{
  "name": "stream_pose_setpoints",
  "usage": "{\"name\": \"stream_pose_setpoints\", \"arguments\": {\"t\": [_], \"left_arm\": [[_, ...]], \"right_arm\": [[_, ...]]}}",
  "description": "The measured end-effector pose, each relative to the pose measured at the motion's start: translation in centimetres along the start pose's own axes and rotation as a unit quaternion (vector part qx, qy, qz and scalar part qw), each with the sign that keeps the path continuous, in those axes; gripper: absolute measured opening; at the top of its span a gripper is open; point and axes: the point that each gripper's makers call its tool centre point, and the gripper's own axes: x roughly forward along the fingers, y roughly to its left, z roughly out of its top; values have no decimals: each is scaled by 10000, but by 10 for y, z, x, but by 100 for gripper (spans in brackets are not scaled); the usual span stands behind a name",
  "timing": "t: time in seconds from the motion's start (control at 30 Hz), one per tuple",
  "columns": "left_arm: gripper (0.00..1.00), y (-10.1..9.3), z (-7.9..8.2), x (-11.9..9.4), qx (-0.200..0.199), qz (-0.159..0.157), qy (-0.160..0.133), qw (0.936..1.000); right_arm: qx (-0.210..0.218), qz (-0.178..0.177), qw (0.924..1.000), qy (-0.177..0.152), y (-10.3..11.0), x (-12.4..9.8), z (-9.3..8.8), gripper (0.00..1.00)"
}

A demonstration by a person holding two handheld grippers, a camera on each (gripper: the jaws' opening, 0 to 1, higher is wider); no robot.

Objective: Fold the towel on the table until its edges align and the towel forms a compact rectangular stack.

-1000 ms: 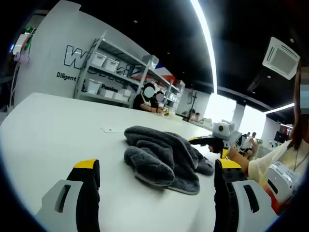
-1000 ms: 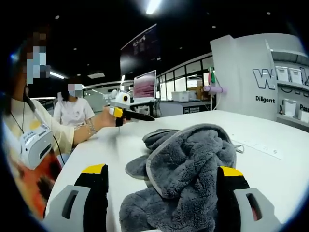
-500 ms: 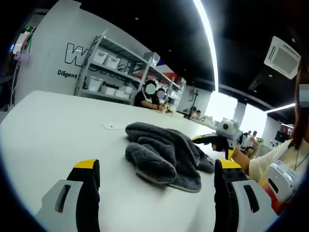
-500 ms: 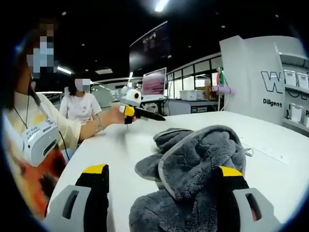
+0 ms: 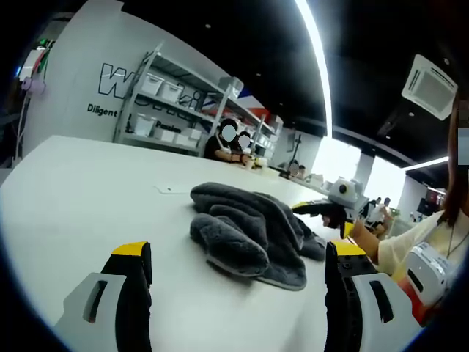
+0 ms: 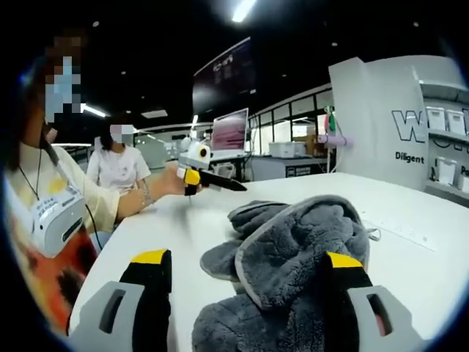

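Little has changed since the earlier frames: both views have drifted slightly, which reads as the person's hands shifting, while the towel [image 5: 249, 235] keeps the same crumpled shape on the table [image 5: 80, 213].

In the left gripper view, the left gripper [image 5: 238, 275] has its jaws spread wide with nothing between them. The towel lies ahead of it, a little toward its right jaw, apart from both jaws. Beyond the towel, the right gripper [image 5: 316, 209] comes in from the right, held just above the table in the person's hand [image 5: 360, 233].

In the right gripper view, the right gripper [image 6: 248, 286] is also wide open and holds nothing. The grey heap rises directly ahead of it, bulking between the jaws and crowding the right one; whether cloth touches that jaw I cannot tell. Farther ahead and to the left, the left gripper [image 6: 223, 183] points across the table.

As for progress, the fold appears not to have started: the towel is a bunched mound with rolled lobes, no edge lined up with another, no flat layer. Still to do, by my reading, are finding corners, spreading the cloth flat, and folding it into a compact rectangle.
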Motion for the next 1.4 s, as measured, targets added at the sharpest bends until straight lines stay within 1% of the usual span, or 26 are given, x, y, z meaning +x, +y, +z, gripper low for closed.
{"name": "stream_pose_setpoints", "arguments": {"t": [0.33, 0.53, 0.6, 0.7, 0.8, 0.9, 1.03, 1.17, 1.27, 1.4], "left_arm": [[97, -1, -1, 0, 4, -16, 34, 10000], [95, 0, 2, -2, 98, 47, 4, 9999], [95, 0, 3, -2, 97, 41, -11, 9999], [95, -3, 2, -2, 40, -46, 1, 10000], [95, -5, 3, -1, 28, -74, -24, 10000], [95, -4, 2, -1, 106, -30, 35, 9999], [95, -4, 0, -1, 132, -23, 105, 9999], [95, -6, -2, 1, 101, -49, 136, 9998], [95, -5, -4, 1, 94, -43, 168, 9998], [95, -6, -5, 1, 96, -34, 187, 9998]], "right_arm": [[-126, -169, 9998, -71, -6, -2, 4, 73], [-222, -330, 9991, -138, -13, -4, 7, 65], [-207, -380, 9989, -179, -15, -5, 8, 61], [-210, -440, 9986, -218, -18, -7, 9, 51], [-237, -513, 9981, -232, -20, -8, 10, 46], [-424, -651, 9968, -192, -23, -9, 10, 42], [-586, -476, 9969, -213, -15, -8, 12, 35], [-971, -302, 9948, -24, -3, -4, 7, 31], [-1227, -149, 9922, 160, 6, 2, -1, 27], [-1620, -100, 9857, 455, 10, 6, -12, 24]]}}
